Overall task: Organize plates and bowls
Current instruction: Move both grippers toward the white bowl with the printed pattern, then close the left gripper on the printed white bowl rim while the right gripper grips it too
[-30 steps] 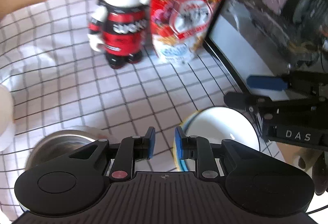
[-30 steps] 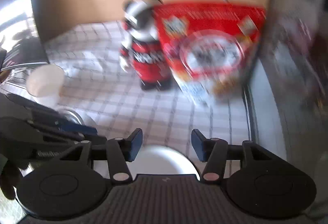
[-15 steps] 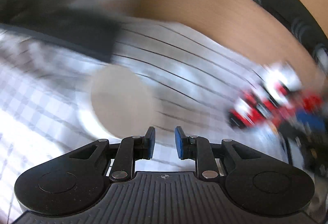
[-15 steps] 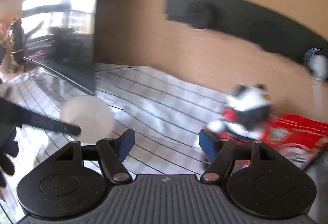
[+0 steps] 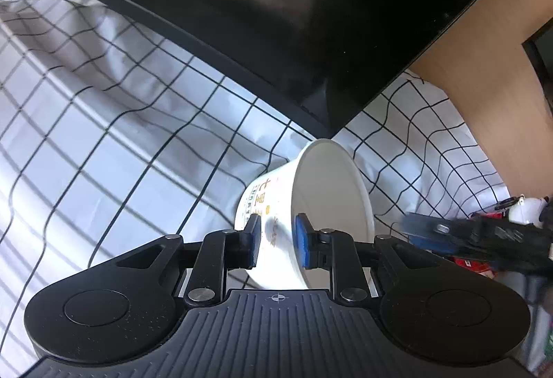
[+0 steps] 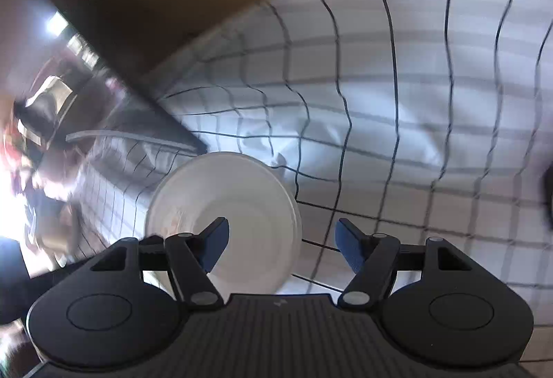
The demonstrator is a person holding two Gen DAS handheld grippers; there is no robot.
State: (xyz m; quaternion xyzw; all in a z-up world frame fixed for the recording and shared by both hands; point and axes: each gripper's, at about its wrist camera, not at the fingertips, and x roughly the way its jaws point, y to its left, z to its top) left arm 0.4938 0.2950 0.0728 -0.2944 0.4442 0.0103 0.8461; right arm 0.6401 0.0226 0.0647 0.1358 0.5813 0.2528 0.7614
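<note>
In the left wrist view the left gripper (image 5: 275, 239) has its two blue pads set either side of the rim of a white paper bowl (image 5: 330, 201): the left pad sits against the printed outer wall, the right pad just inside the mouth, so the tongs straddle the wall with only a narrow gap, though whether both pads actually press on it cannot be told. The bowl stands on a white tablecloth (image 5: 114, 143) with a black grid and appears tipped on its side because of the camera's roll. Its outer wall carries orange characters and small black print, too distorted to read. Just behind the bowl's far rim hangs the lower corner of a dark monitor (image 5: 276, 15), close to touching it; open cloth stretches to the left, and a tan wall (image 5: 484, 74) bounds the cloth on the right. At the right edge the right gripper (image 5: 428, 233) shows blurred, near the bowl. In the right wrist view the right gripper (image 6: 281, 246) is spread wide and holds nothing; the bowl (image 6: 242, 205) lies ahead and left, its rim overlapped by the left fingertip (image 6: 217, 238) while the right finger stands over bare cloth (image 6: 432, 101). The monitor's edge (image 6: 145, 122) runs just beyond the bowl, with wide wrinkled cloth to the right
</note>
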